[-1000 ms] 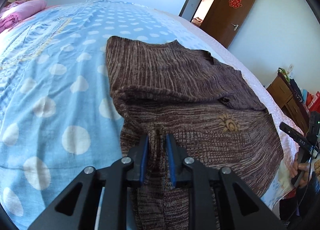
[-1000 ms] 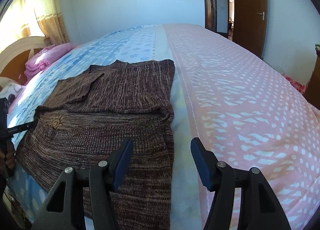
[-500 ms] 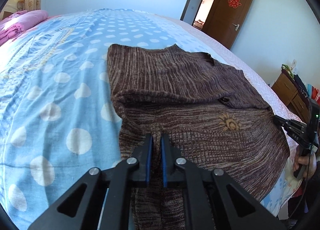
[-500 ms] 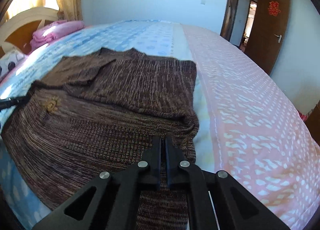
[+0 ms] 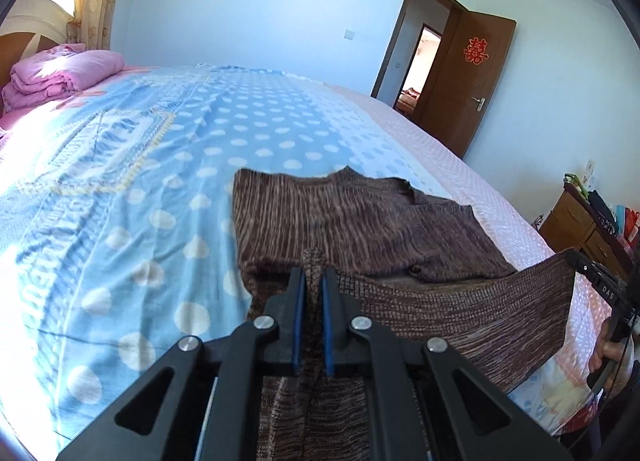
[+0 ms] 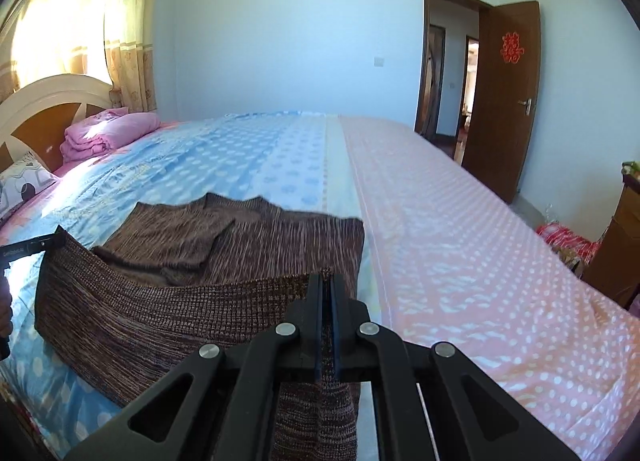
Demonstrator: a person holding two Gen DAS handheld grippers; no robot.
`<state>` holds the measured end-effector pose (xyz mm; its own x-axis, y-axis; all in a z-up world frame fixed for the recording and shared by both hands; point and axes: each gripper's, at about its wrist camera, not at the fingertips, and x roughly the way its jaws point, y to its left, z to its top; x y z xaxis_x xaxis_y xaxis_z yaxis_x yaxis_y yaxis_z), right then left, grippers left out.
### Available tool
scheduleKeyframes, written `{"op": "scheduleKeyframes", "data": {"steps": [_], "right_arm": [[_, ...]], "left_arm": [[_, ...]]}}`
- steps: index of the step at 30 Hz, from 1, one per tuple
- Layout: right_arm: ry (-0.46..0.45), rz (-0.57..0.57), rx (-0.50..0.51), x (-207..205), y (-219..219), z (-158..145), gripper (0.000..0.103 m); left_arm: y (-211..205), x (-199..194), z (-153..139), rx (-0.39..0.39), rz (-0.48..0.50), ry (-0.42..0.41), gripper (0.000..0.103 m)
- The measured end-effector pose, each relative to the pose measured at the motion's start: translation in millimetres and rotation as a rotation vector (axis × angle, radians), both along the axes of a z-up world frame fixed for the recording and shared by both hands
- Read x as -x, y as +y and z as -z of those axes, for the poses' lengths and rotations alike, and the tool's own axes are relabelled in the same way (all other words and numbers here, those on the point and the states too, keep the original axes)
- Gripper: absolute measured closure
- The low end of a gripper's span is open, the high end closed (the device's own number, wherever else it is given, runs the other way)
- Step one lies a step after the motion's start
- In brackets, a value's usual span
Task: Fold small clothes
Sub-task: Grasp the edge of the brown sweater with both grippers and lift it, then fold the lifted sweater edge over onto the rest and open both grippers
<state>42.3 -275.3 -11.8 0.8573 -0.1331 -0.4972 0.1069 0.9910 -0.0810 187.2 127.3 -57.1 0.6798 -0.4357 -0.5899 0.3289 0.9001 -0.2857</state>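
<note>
A brown knitted sweater point(image 5: 360, 221) lies on the bed, sleeves folded in over its body; it also shows in the right wrist view point(image 6: 248, 245). My left gripper point(image 5: 314, 275) is shut on the hem's left corner. My right gripper point(image 6: 329, 289) is shut on the hem's right corner. The hem band point(image 6: 160, 313) is lifted off the bed and stretched between both grippers, hanging above the lower part of the sweater. The right gripper shows at the right edge of the left wrist view point(image 5: 576, 261), the left gripper at the left edge of the right wrist view point(image 6: 60, 239).
The bed has a blue dotted cover point(image 5: 120, 201) on the left and a pink one point(image 6: 460, 241) on the right. Folded pink bedding point(image 6: 108, 133) lies by the headboard. A wooden cabinet point(image 5: 580, 229) stands at the right, an open door point(image 6: 508, 93) behind.
Both grippers closed on the hem corners and rose, lifting the hem off the bed and carrying it up towards the collar. The right gripper was open one second ago.
</note>
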Motion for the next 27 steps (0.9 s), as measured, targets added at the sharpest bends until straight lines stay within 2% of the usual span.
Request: {"op": "scheduleKeyframes", "data": {"steps": [11, 15, 19, 24, 27], "right_arm": [[-0.033, 0.004, 0.062, -48, -1, -26, 0.101], [-0.030, 0.014, 0.106, -85, -4, -28, 0.101], [-0.024, 0.025, 0.104, -125, -11, -29, 0.101], [-0.007, 0.061, 0.128, -181, -18, -15, 0.101], [0.030, 0.104, 0.120, -211, -28, 9, 0.101]], "left_arm": [[1, -49, -21, 0.018, -0.074, -0.003, 0.094], [1, -73, -22, 0.024, -0.093, 0.009, 0.094], [1, -106, -19, 0.034, -0.128, 0.028, 0.095], [-2, -154, -12, 0.052, -0.170, 0.052, 0.095], [-8, -187, 2, 0.039, -0.197, 0.073, 0.095]]}}
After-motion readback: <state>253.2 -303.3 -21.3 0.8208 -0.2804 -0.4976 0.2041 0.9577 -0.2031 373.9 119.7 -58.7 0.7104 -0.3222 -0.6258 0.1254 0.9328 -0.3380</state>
